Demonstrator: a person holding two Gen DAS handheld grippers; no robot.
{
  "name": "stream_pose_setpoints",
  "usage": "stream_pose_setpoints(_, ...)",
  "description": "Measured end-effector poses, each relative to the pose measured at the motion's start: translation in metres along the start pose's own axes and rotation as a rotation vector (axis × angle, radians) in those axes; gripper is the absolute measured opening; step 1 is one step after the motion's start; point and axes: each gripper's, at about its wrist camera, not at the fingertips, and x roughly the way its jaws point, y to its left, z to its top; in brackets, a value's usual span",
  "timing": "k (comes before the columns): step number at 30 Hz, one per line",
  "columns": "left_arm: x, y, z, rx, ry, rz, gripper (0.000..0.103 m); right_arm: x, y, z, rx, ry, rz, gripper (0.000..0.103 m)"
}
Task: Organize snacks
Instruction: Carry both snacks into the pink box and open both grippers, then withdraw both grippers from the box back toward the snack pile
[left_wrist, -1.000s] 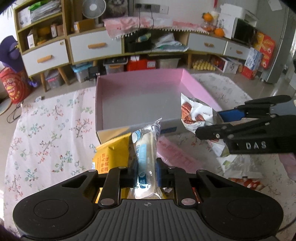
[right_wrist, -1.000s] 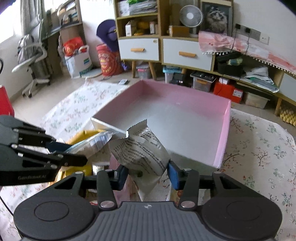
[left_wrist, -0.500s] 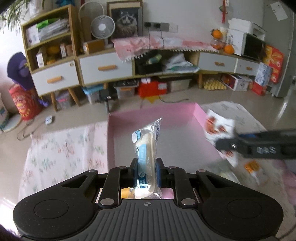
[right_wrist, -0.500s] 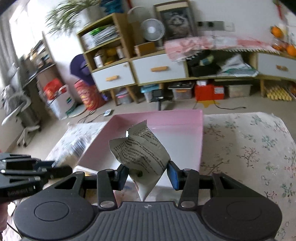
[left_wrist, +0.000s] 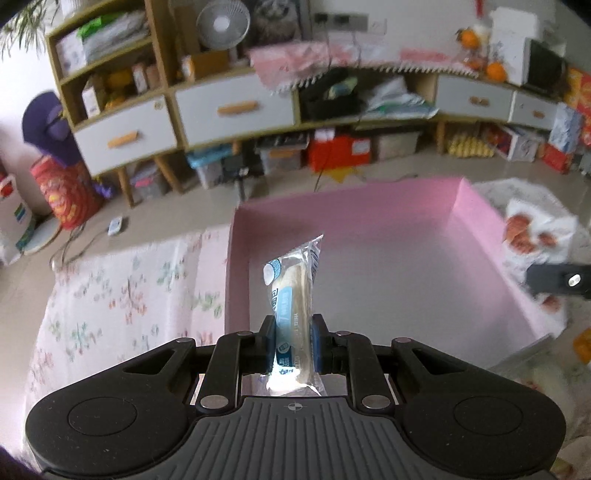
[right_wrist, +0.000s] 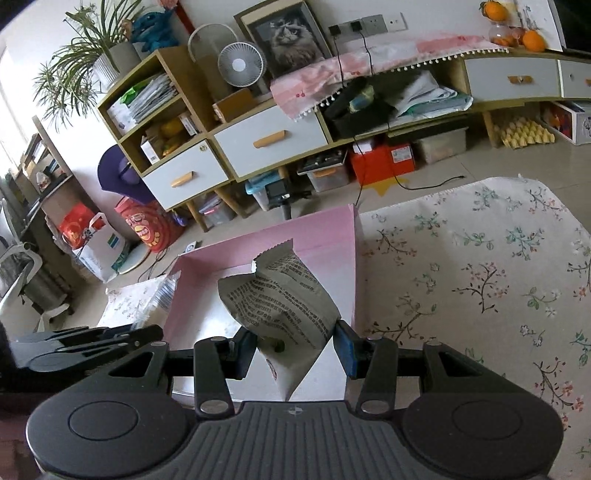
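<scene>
My left gripper (left_wrist: 293, 341) is shut on a clear and blue bread stick packet (left_wrist: 293, 295), held upright over the near left part of the pink box (left_wrist: 476, 218). My right gripper (right_wrist: 295, 350) is shut on a white snack bag (right_wrist: 280, 299) with printed text, held over the box's right side (right_wrist: 354, 266). In the left wrist view that bag (left_wrist: 535, 232) shows red pictures at the right, above the right gripper's finger (left_wrist: 557, 282). The left gripper's fingers (right_wrist: 85, 341) show at the lower left of the right wrist view.
The box sits on a floral tablecloth (right_wrist: 480, 266), (left_wrist: 129, 288). Other snack packets (left_wrist: 583, 343) lie blurred at the right edge. Beyond the table stand a wooden cabinet with drawers (right_wrist: 258, 136), storage bins and bags on the floor.
Both grippers have risen and moved forward over the pink box with their packets. The yellow packet and other snacks near the box's front have dropped out of view.
</scene>
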Motion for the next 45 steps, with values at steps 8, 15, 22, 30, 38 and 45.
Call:
stream_pose_setpoints(8,-0.002,-0.005,-0.016,0.014,0.041,0.009,0.017,0.003,-0.001,0.001,-0.014,0.008,-0.005,0.021)
stream_pose_setpoints(15,-0.009,-0.009,-0.022,0.003,0.063,0.002,0.017,0.006,0.002,0.001,-0.029,0.023,-0.013,0.021)
stream_pose_setpoints(22,-0.013,-0.008,-0.02,-0.021,0.035,0.027,0.061,0.003,0.007,0.003,-0.052,0.027,0.005,0.037)
stream_pose_setpoints(30,-0.037,-0.012,-0.024,-0.035,0.005,0.013,0.076,-0.011,0.015,0.002,-0.088,0.018,-0.013,0.056)
stream_pose_setpoints(38,-0.067,-0.01,-0.032,-0.053,-0.016,-0.002,0.082,-0.032,0.032,-0.004,-0.157,0.007,-0.015,0.069)
stream_pose_setpoints(45,-0.095,-0.008,-0.044,-0.064,-0.035,-0.022,0.091,-0.049,0.04,-0.01,-0.223,-0.012,-0.013,0.075)
